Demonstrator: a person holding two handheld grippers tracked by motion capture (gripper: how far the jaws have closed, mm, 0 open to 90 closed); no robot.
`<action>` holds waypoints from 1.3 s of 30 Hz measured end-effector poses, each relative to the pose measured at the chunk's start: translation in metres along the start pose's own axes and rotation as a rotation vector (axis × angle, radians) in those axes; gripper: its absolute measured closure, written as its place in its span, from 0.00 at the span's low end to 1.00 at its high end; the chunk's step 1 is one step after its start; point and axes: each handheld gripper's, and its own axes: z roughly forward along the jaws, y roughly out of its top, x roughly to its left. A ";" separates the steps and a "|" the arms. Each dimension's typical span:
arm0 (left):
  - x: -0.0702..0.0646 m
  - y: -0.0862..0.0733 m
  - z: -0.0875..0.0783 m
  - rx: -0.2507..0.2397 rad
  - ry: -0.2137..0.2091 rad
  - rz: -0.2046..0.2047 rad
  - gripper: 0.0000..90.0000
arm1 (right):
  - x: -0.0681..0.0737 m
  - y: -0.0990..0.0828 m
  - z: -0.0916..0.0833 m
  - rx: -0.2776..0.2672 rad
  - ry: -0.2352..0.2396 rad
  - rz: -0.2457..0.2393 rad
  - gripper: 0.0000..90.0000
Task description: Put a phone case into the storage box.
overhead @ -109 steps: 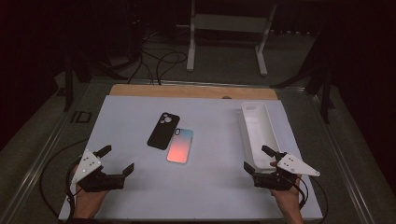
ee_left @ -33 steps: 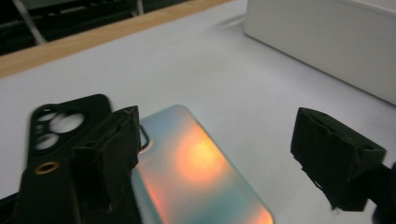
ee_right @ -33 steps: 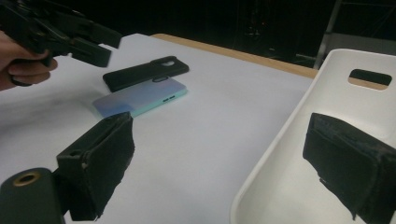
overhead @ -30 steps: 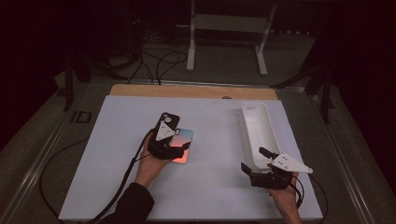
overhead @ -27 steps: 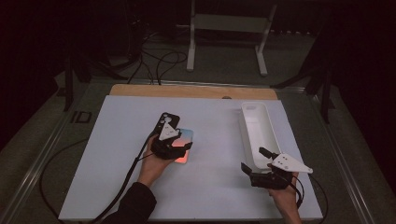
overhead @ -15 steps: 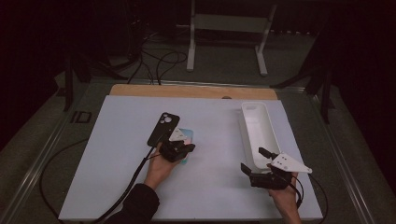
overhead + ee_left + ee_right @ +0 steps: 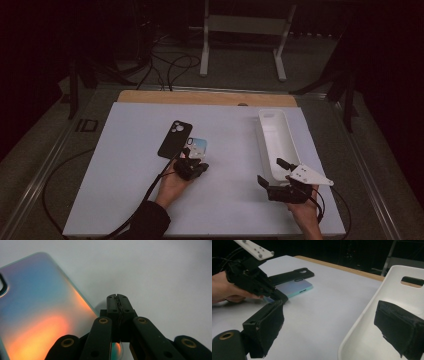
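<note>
with the left gripper (image 7: 117,305) clamped on the near corner of the iridescent phone case (image 7: 37,312), the case is best lifted slowly and kept level.

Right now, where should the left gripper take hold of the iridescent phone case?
Probably the iridescent phone case's near long edge, jaws straddling its thin rim from above. It lies flat on the table, and the left gripper, shut, sits just beside that edge.
</note>
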 end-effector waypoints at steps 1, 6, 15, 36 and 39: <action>0.000 0.000 0.000 0.000 0.000 0.000 1.00 | 0.000 0.000 0.000 0.000 0.000 0.000 0.10; 0.005 -0.013 -0.014 0.004 0.017 -0.023 1.00 | 0.000 0.000 0.000 0.000 0.000 -0.002 0.10; 0.014 -0.039 -0.041 0.018 0.060 -0.050 1.00 | 0.001 0.000 0.002 0.004 0.001 -0.001 0.10; 0.018 -0.051 -0.076 -0.124 0.074 -0.090 0.80 | 0.001 0.000 0.003 0.003 0.004 -0.001 0.10; 0.018 -0.052 -0.091 -0.190 0.101 -0.103 0.66 | 0.001 0.001 0.003 0.001 0.004 -0.004 0.10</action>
